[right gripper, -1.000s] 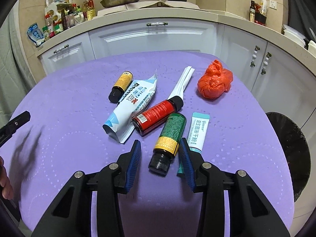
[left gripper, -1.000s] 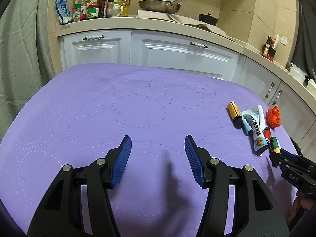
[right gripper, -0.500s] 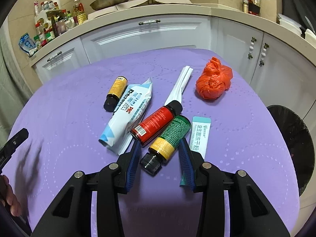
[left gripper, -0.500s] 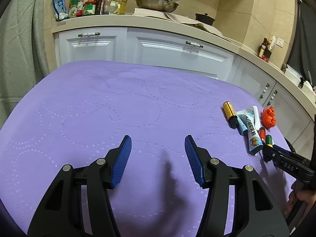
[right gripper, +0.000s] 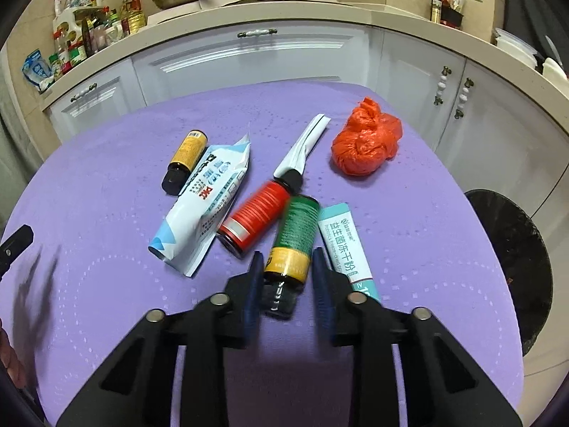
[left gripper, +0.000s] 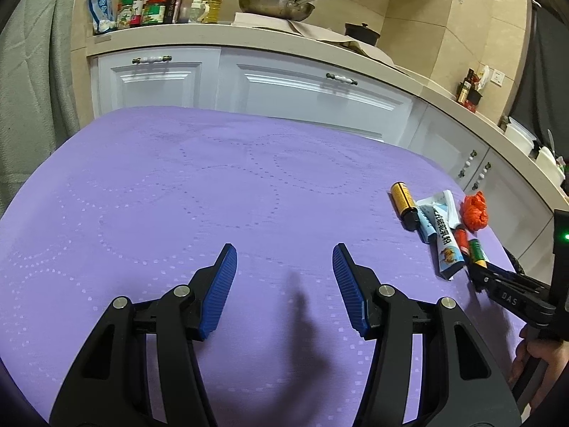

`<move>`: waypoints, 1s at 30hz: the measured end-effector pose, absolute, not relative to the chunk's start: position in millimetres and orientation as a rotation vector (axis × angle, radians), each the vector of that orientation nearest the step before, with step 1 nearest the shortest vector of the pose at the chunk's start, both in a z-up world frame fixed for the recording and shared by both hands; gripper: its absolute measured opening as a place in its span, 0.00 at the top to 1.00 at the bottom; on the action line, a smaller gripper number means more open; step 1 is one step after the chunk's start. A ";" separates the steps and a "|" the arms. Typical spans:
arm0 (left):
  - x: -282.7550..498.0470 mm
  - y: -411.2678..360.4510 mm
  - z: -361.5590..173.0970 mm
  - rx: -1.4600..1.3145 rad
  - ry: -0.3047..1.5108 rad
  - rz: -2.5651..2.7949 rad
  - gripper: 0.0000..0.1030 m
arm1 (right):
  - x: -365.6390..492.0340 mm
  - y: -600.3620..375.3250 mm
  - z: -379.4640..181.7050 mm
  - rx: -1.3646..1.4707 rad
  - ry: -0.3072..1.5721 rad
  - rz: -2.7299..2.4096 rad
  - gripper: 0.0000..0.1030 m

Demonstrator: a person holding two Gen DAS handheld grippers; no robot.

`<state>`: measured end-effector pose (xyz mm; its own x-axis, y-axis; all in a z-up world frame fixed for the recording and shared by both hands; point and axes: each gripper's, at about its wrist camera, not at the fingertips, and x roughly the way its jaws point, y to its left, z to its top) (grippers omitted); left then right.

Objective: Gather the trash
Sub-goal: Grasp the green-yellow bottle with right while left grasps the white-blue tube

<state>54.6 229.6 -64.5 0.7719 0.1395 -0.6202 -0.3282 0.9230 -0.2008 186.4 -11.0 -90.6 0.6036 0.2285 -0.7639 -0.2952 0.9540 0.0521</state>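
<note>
Trash lies on the purple tablecloth (right gripper: pixel 106 185): a green-and-yellow bottle (right gripper: pixel 293 235), a red bottle (right gripper: pixel 258 215), a yellow bottle (right gripper: pixel 185 160), a white-blue pouch (right gripper: pixel 204 203), a teal tube (right gripper: pixel 343 242), a white wrapper (right gripper: pixel 304 146) and an orange bag ball (right gripper: pixel 366 142). My right gripper (right gripper: pixel 286 270) has its jaws closing around the green bottle's cap end, left pad touching it. My left gripper (left gripper: pixel 284 267) is open and empty over bare cloth; the trash pile (left gripper: pixel 441 224) lies to its right.
A black trash bin (right gripper: pixel 515 249) stands below the table's right edge. White kitchen cabinets (left gripper: pixel 284 85) and a counter with bottles and a pan (left gripper: pixel 277 3) lie behind the table. A grey curtain (left gripper: pixel 32 71) hangs at the left.
My right gripper moved forward over the green bottle and narrowed its jaws around the cap end. My left gripper drifted slightly and stayed open.
</note>
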 end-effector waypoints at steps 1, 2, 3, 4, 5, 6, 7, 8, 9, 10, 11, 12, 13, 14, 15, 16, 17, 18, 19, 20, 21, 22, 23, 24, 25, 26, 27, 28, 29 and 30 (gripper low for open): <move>55.0 227.8 -64.5 -0.307 0.643 0.253 0.47 | 186.5 -12.1 -90.6 -0.078 0.872 0.304 0.75; 55.2 226.6 -64.5 -0.306 0.643 0.250 0.47 | 186.4 -13.8 -90.3 -0.071 0.870 0.307 0.75; 55.5 224.7 -64.6 -0.305 0.644 0.247 0.47 | 185.8 -14.5 -89.8 -0.066 0.866 0.307 0.75; 56.3 222.3 -64.5 -0.304 0.645 0.241 0.47 | 184.9 -15.7 -88.6 -0.063 0.857 0.307 0.75; 57.1 220.5 -64.5 -0.304 0.646 0.237 0.47 | 183.6 -16.8 -86.7 -0.061 0.845 0.307 0.75; 58.0 218.7 -64.2 -0.303 0.646 0.233 0.47 | 182.4 -17.1 -84.8 -0.060 0.836 0.306 0.76; 58.9 215.5 -63.6 -0.299 0.646 0.227 0.47 | 180.8 -18.2 -82.1 -0.059 0.823 0.307 0.76; 59.6 213.1 -63.1 -0.296 0.646 0.222 0.47 | 179.8 -18.9 -80.2 -0.060 0.814 0.307 0.76; 60.6 210.0 -62.5 -0.293 0.647 0.216 0.47 | 177.9 -20.8 -76.6 -0.059 0.800 0.310 0.76; 61.2 207.1 -62.1 -0.292 0.648 0.212 0.47 | 177.0 -22.3 -74.1 -0.056 0.792 0.313 0.76; 62.1 203.4 -61.5 -0.290 0.648 0.206 0.47 | 175.8 -24.3 -71.1 -0.055 0.783 0.314 0.76; 63.4 199.9 -60.7 -0.288 0.648 0.198 0.47 | 174.6 -26.2 -69.4 -0.057 0.776 0.313 0.76; 64.2 196.8 -60.2 -0.287 0.649 0.193 0.47 | 173.1 -29.2 -66.6 -0.058 0.765 0.311 0.76; 65.5 192.4 -59.3 -0.283 0.649 0.185 0.47 | 172.4 -31.6 -64.9 -0.058 0.759 0.310 0.76; 67.2 187.2 -58.6 -0.278 0.650 0.175 0.47 | 171.5 -36.2 -62.9 -0.052 0.754 0.309 0.76; 68.5 183.0 -58.3 -0.274 0.651 0.168 0.47 | 170.8 -40.2 -61.6 -0.046 0.750 0.309 0.76; 70.3 177.3 -57.8 -0.268 0.653 0.158 0.47 | 170.2 -44.3 -60.5 -0.042 0.745 0.307 0.76; 72.6 170.0 -57.2 -0.261 0.656 0.144 0.47 | 169.6 -46.4 -59.9 -0.042 0.742 0.304 0.76; 73.9 164.6 -56.9 -0.256 0.657 0.133 0.47 | 168.8 -49.8 -59.4 -0.044 0.738 0.299 0.76; 76.1 157.9 -56.5 -0.249 0.659 0.121 0.47 | 167.6 -52.0 -59.3 -0.045 0.735 0.295 0.76; 78.7 150.2 -56.1 -0.241 0.661 0.108 0.47 | 166.6 -57.2 -59.3 -0.044 0.731 0.289 0.76; 80.2 144.8 -56.3 -0.235 0.663 0.100 0.47 | 165.9 -60.3 -59.4 -0.043 0.729 0.287 0.76; 83.1 137.4 -56.2 -0.226 0.666 0.089 0.47 | 165.7 -65.8 -59.8 -0.038 0.728 0.282 0.76; 86.6 129.8 -56.3 -0.218 0.669 0.079 0.47 | 165.4 -70.8 -60.1 -0.035 0.726 0.278 0.76; 89.4 124.0 -56.3 -0.212 0.672 0.071 0.47 | 165.4 -75.3 -60.4 -0.032 0.724 0.273 0.76; 92.9 116.8 -56.4 -0.205 0.675 0.061 0.47 | 165.6 -81.3 -61.0 -0.028 0.722 0.265 0.76; 96.2 110.6 -56.5 -0.198 0.677 0.056 0.47 | 164.5 -86.7 -62.0 -0.024 0.720 0.262 0.76; 99.9 104.3 -56.2 -0.191 0.681 0.050 0.47 | 164.8 -92.0 -62.5 -0.017 0.719 0.258 0.76; 102.9 98.7 -56.6 -0.184 0.683 0.047 0.47 | 165.2 -97.8 -63.1 -0.008 0.719 0.256 0.76; 106.8 93.0 -57.5 -0.176 0.686 0.046 0.47 | 165.5 -101.8 -63.8 -0.001 0.719 0.254 0.76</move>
<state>106.8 93.0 -57.5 0.7732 -0.0151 -0.6340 -0.1005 0.9842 -0.1460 165.5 -101.8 -63.8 0.7231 0.2297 -0.6514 -0.2305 0.9693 0.0859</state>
